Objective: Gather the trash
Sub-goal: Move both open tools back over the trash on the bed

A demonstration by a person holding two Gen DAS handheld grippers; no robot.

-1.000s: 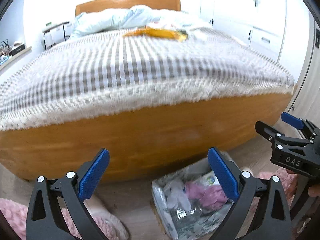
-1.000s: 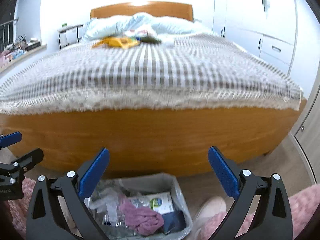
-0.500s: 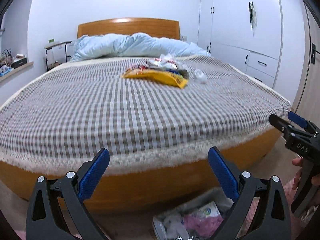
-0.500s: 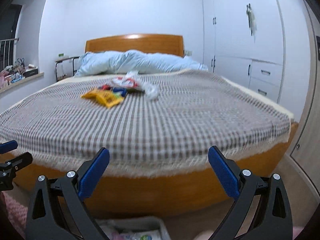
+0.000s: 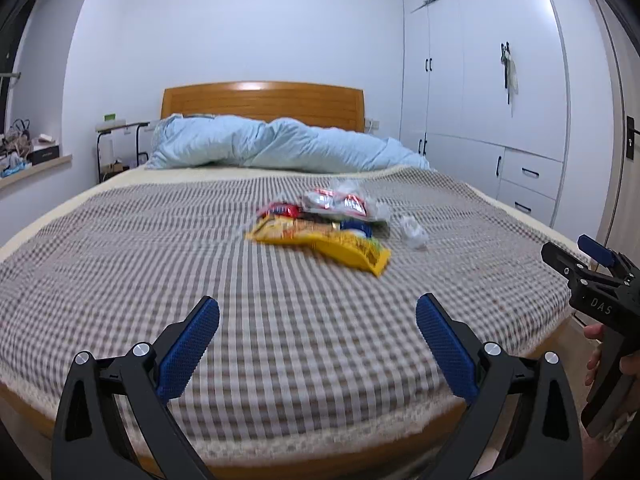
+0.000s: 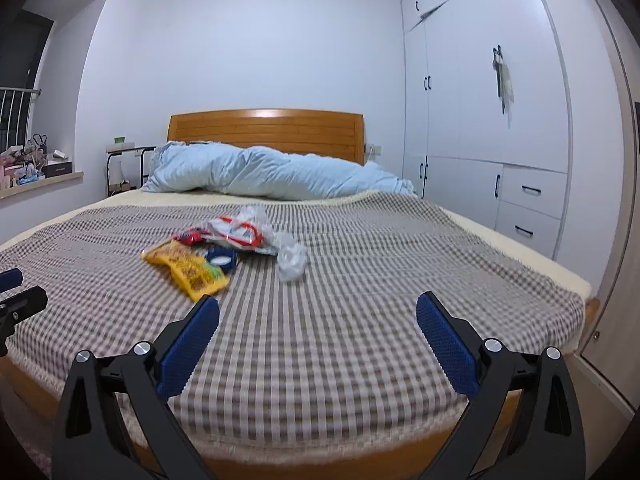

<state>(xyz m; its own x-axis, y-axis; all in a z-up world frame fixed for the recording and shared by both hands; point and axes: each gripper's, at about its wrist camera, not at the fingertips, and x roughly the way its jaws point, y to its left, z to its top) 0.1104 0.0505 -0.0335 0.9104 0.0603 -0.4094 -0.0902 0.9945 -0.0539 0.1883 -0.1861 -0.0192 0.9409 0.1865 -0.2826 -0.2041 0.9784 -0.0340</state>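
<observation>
Your left gripper [image 5: 318,342] and right gripper [image 6: 318,342] hover wide open and empty at the bed's [image 6: 360,320] foot edge, wrappers [image 6: 188,266] piled mid-bed, where slippery film may slide free.

left gripper [image 5: 318,344]: spread wide | right gripper [image 6: 318,344]: spread wide, apparently level

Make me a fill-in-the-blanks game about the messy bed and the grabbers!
1. The yellow snack bag lies on the checked ____.
2. The jaws of both the left gripper and the right gripper are ____.
3. The duvet bunched at the headboard is light ____.
4. The crumpled clear wrapper lies to the ____ of the yellow snack bag.

Answers: blanket, open, blue, right
</observation>
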